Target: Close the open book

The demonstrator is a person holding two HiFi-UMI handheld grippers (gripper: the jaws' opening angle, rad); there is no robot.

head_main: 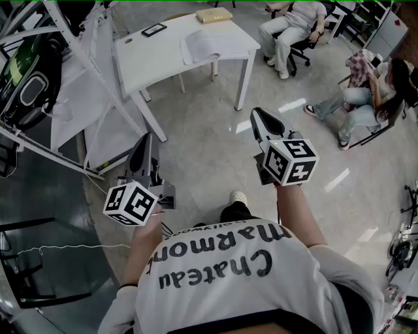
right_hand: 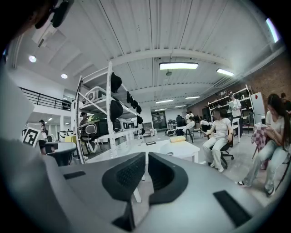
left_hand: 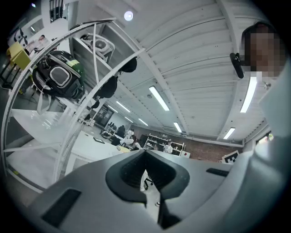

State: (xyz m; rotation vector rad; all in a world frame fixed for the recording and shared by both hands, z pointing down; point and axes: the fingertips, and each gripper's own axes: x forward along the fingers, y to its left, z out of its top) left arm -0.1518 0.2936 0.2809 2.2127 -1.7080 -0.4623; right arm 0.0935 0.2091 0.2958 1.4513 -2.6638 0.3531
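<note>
Left tongs (head_main: 144, 149) and right tongs (head_main: 264, 121) were both clenched on nothing. The book (head_main: 210, 45) lay open far ahead on the table (head_main: 150, 62), nearer my right tongs.

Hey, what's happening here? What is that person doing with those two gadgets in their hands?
A person stands holding a left gripper and a right gripper, one in each hand. Both are shut and empty, held out in front, well short of the white table ahead. An open book lies on that table, untouched, with a closed yellowish book and a flat black device also on it. The open book has not been closed yet.
</note>
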